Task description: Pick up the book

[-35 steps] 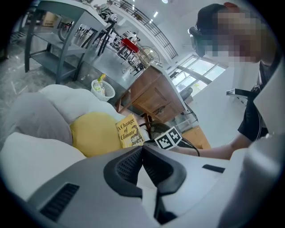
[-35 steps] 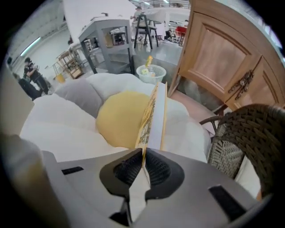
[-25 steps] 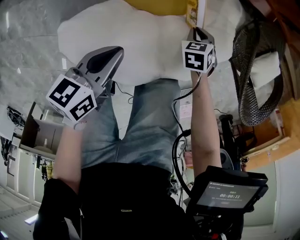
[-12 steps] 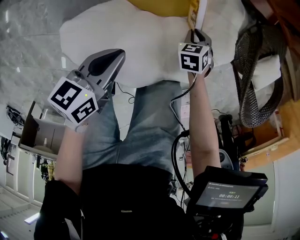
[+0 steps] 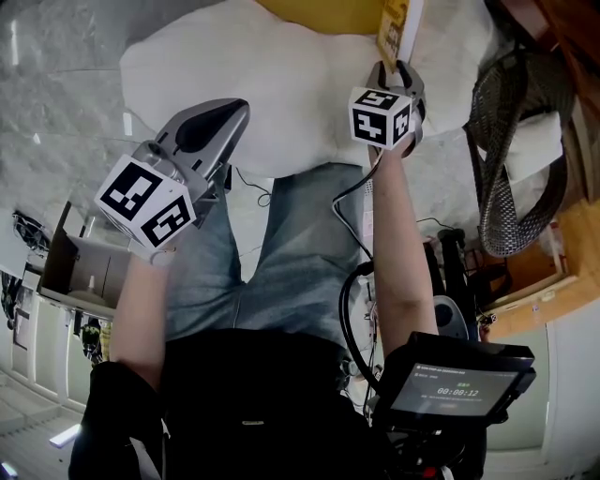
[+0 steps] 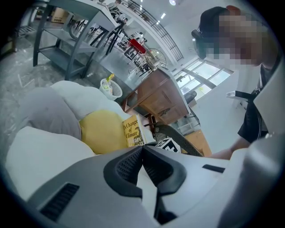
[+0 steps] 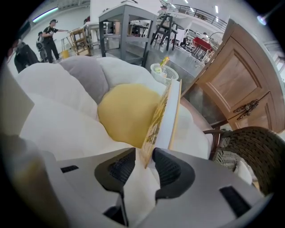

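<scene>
The book [image 7: 164, 118], yellow-covered with "A Change of Climate" on the front [image 6: 133, 132], stands on edge on a big white cushion [image 5: 281, 94], leaning against a yellow pillow [image 7: 127, 113]. My right gripper [image 7: 143, 156] points steeply down over it. Its jaws are opening, with the book's lower corner between the pads and a gap showing on the left pad's side. In the head view the book [image 5: 392, 23] rises just beyond the right gripper [image 5: 397, 67]. My left gripper [image 5: 242, 103] hovers shut and empty above the cushion's near left part, its tips [image 6: 142, 149] together.
A dark wicker chair [image 5: 502, 141] stands to the right of the cushion, with a wooden cabinet [image 7: 231, 80] behind it. A small waste basket [image 7: 164, 72] sits beyond the cushion. A screen device [image 5: 459, 384] hangs at the person's waist. People stand far off at the left.
The right gripper has shifted slightly left and its jaws have parted around the book's corner. The left gripper has stayed put.
</scene>
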Available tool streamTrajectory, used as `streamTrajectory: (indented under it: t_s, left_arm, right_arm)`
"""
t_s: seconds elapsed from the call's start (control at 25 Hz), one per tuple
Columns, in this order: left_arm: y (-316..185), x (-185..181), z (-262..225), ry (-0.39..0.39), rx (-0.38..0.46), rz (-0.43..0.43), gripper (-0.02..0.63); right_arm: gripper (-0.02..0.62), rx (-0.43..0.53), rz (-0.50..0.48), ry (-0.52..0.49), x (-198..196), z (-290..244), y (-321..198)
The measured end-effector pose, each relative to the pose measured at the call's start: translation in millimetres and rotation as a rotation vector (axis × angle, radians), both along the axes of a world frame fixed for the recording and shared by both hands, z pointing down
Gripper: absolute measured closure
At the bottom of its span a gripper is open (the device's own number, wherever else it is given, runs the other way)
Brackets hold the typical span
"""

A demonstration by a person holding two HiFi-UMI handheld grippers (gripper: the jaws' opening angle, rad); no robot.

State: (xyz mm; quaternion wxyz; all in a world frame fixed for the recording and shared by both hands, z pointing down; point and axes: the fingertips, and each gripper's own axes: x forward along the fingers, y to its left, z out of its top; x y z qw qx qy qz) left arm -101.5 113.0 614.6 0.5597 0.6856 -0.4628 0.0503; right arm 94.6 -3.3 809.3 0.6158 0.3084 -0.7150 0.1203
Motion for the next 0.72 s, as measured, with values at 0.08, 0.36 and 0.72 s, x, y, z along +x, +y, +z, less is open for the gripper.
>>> streamTrajectory:
  t_s: [0.08, 0.36, 0.72]
  left_arm:
    - [0.2, 0.0, 0.2, 0.001, -0.002, 0.002, 0.592]
    - [1.3, -1.7, 1.2, 0.002, -0.007, -0.003, 0.592]
    - [1.2, -1.3, 1.5, 0.007, -0.008, -0.006, 0.592]
  right_arm:
    - [0.448, 0.002, 0.01, -0.002, 0.7, 0.2, -0.7]
    - [0.439, 0.003, 0.026, -0.029, 0.6, -2.7, -1.4]
    - [0.437, 0.022, -0.017, -0.06, -6.9, -7.4, 0.0]
